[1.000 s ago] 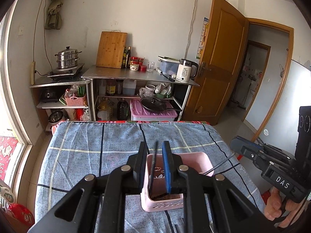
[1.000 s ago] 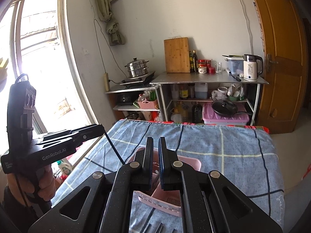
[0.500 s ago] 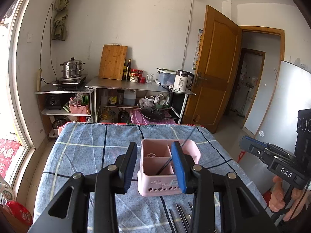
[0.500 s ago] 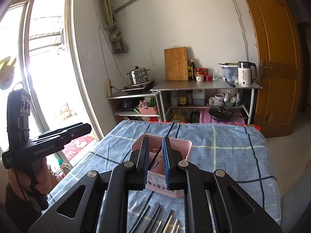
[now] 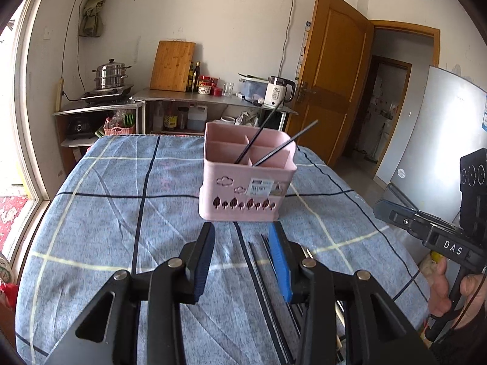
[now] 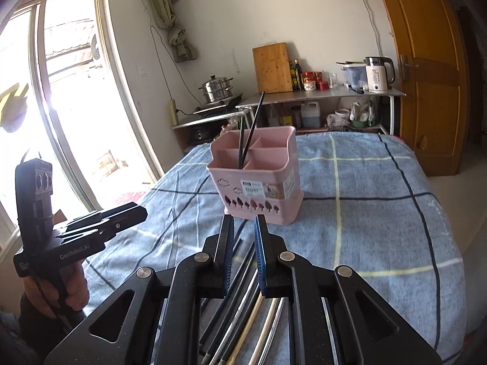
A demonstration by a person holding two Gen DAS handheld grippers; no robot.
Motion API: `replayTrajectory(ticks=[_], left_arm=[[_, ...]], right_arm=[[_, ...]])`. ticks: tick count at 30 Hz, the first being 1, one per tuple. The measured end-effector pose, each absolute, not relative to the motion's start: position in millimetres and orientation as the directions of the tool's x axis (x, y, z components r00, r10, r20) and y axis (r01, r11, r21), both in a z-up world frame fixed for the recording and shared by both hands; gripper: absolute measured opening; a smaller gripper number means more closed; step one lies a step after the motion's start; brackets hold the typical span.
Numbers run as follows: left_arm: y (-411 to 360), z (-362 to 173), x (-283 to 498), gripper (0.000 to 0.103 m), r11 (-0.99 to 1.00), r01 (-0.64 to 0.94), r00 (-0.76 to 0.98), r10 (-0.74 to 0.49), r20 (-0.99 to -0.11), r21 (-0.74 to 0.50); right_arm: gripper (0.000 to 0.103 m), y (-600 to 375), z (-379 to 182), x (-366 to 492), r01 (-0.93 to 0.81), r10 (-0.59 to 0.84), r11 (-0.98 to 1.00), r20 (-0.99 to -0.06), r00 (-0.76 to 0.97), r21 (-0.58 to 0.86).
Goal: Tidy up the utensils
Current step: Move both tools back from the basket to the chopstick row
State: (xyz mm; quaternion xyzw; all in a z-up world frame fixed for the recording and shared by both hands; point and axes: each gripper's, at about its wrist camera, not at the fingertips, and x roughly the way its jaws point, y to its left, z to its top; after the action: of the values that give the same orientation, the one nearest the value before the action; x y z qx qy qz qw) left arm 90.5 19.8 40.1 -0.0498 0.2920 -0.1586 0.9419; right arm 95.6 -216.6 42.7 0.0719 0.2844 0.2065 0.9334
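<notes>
Both grippers hang low over the checked blue cloth [image 5: 100, 200], in front of the pink caddy [image 5: 248, 188]. Two dark chopsticks [image 5: 258, 135] already lean in its compartments, tips angled up toward the right in the left view. The remaining utensils [image 6: 243, 313] lie flat on the cloth just ahead of the caddy's near wall: dark sticks, plus some pale and metal handles, mostly under the right gripper. Left gripper [image 5: 243, 243]: jaws apart, nothing between the pads; they have just been opening. Right gripper [image 6: 243, 237]: jaws parted only a little, also just opened, empty, with the loose sticks showing below the gap. I judge the step in hand is the next pickup. To do it well I'd widen the right jaws a bit more, settle the pads astride a single stick near one end, not across the bundle, and close only once the tips are touching cloth. Flat thin sticks tend to roll and slip. Lift level, then tilt upright before going over the caddy rim, clear of the leaning pair.
</notes>
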Motion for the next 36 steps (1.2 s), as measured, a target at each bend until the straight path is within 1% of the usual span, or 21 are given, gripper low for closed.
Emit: replayTrajectory(ticks=[7, 17, 30, 36], left_arm=[[10, 12, 81, 0.039, 0.937, 0.286, 0.724, -0.347, -0.596, -0.198], [2, -2, 84, 0.039, 0.938, 0.286, 0.697, -0.344, -0.63, -0.195], [-17, -28, 125, 0.039, 0.934, 0.293, 0.607, -0.349, -0.714, -0.207], [-30, -44, 154, 0.03, 0.932, 0.301, 0.563, -0.344, -0.751, -0.202]], right_arm=[[0.014, -218, 18, 89, -0.325, 0.413, 0.911, -0.548, 0.727, 0.255], [0.014, -221, 7, 92, -0.305, 0.398, 0.917, -0.57, 0.719, 0.256], [0.014, -211, -15, 117, -0.287, 0.371, 0.928, -0.645, 0.668, 0.236], [0.014, -205, -22, 136, -0.283, 0.351, 0.935, -0.68, 0.644, 0.214]])
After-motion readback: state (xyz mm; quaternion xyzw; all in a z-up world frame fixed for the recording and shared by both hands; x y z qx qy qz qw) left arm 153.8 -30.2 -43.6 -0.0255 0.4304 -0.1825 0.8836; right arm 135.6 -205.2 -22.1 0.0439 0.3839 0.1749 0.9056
